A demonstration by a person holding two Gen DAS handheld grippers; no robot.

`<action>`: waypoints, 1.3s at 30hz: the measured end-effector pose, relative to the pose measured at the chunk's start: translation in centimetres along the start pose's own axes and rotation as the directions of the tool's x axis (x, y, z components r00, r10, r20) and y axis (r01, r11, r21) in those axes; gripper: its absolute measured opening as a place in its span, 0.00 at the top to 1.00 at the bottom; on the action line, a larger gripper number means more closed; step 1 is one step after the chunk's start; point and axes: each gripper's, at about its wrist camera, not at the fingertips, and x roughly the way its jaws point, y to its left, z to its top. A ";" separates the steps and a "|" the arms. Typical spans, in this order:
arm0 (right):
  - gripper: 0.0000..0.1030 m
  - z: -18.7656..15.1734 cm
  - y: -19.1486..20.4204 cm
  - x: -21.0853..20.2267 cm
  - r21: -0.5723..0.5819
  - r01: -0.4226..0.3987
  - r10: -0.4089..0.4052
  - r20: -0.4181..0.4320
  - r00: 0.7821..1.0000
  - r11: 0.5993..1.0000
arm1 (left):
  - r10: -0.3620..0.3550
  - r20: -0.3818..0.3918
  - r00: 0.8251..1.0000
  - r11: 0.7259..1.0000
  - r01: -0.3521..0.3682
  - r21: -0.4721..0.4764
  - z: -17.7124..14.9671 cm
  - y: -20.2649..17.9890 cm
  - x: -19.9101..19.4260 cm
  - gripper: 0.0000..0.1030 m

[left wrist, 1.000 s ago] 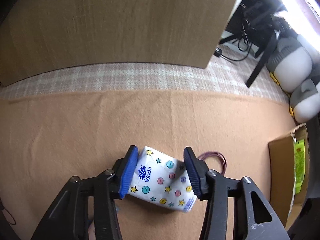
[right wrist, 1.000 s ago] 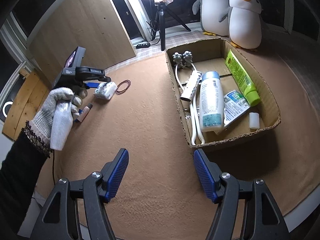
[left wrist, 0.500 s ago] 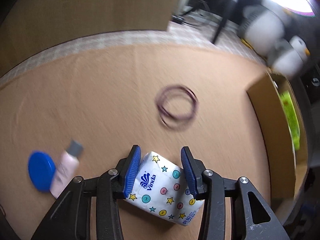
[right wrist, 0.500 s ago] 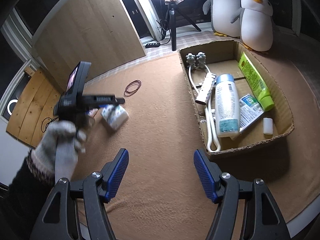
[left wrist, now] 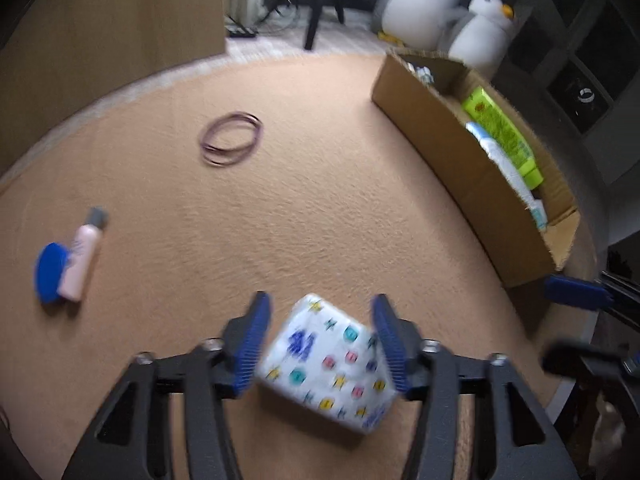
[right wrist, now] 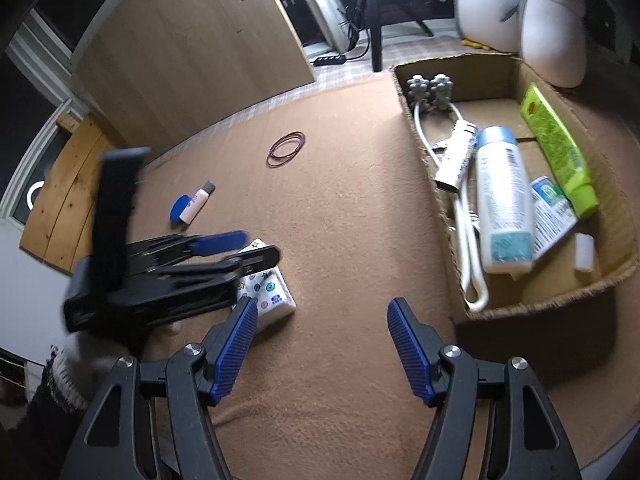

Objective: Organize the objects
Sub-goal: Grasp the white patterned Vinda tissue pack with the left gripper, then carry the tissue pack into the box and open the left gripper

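Note:
My left gripper [left wrist: 318, 330] is shut on a white tissue pack [left wrist: 330, 364] printed with stars and dots and holds it above the tan carpet. The pack [right wrist: 268, 286] and the left gripper [right wrist: 244, 250] also show in the right wrist view, at left of centre. My right gripper [right wrist: 320, 344] is open and empty, low over the carpet, left of the cardboard box [right wrist: 460, 216]. The box [left wrist: 452, 156] holds a white bottle [right wrist: 502, 196], a green tube [right wrist: 558, 148], a white massager [right wrist: 464, 220] and other small items.
Purple hair ties [left wrist: 231, 139] lie on the carpet ahead. A pink tube [left wrist: 82, 258] lies on a blue disc [left wrist: 50, 266] at left. Two penguin plush toys [right wrist: 516, 8] sit behind the box. A wooden panel [right wrist: 188, 44] and a tripod leg [right wrist: 374, 28] stand at the back.
My left gripper lifted the tissue pack off the carpet and carried it right and back toward my right gripper, turning to face the box. My right gripper stayed open and almost still.

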 end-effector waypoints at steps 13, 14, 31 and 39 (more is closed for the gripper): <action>0.38 3.4 4.0 5.8 -0.220 -0.112 0.064 -0.213 0.975 0.969 | 0.041 -0.035 0.999 0.994 -0.044 -0.098 -5.8 0.5 -2.2 0.13; 0.38 3.5 4.2 6.3 -0.228 -0.116 0.064 -0.225 0.972 0.967 | 0.031 -0.033 0.999 0.993 -0.035 -0.116 -6.0 0.6 -2.1 0.13; 0.64 3.3 5.3 10.7 -0.219 -0.185 0.094 -0.369 0.925 0.958 | -0.125 -0.010 0.992 0.964 0.119 -0.239 -5.7 1.7 -0.9 0.55; 0.66 3.2 4.3 10.0 -0.152 -0.220 0.153 -0.361 0.920 0.964 | -0.123 -0.010 0.992 0.975 0.119 -0.186 -5.0 0.7 -0.9 0.55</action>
